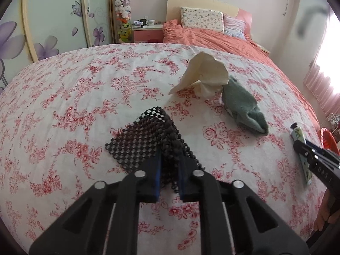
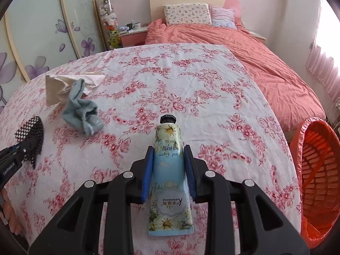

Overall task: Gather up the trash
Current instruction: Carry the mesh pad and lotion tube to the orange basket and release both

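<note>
My left gripper (image 1: 170,159) is shut on a black mesh mat (image 1: 146,131), which bunches up between its pads and lies half on the floral cloth (image 1: 63,97). Between the blue pads of my right gripper (image 2: 169,155) is a flowered hand cream tube (image 2: 167,140) with its black cap pointing away, and the gripper is shut on it. A crumpled cream tissue (image 1: 204,72) and a grey-green sock (image 1: 240,104) lie together further back. In the right wrist view the tissue (image 2: 61,85), the sock (image 2: 80,108), the mesh mat (image 2: 31,129) and the left gripper (image 2: 23,148) are at the left.
An orange slatted basket (image 2: 316,170) lined with an orange bag stands off the table's right edge. Behind the table is a bed with an orange duvet (image 2: 233,42) and, to its left, a nightstand (image 2: 131,34). A hand (image 1: 323,212) shows at the right rim.
</note>
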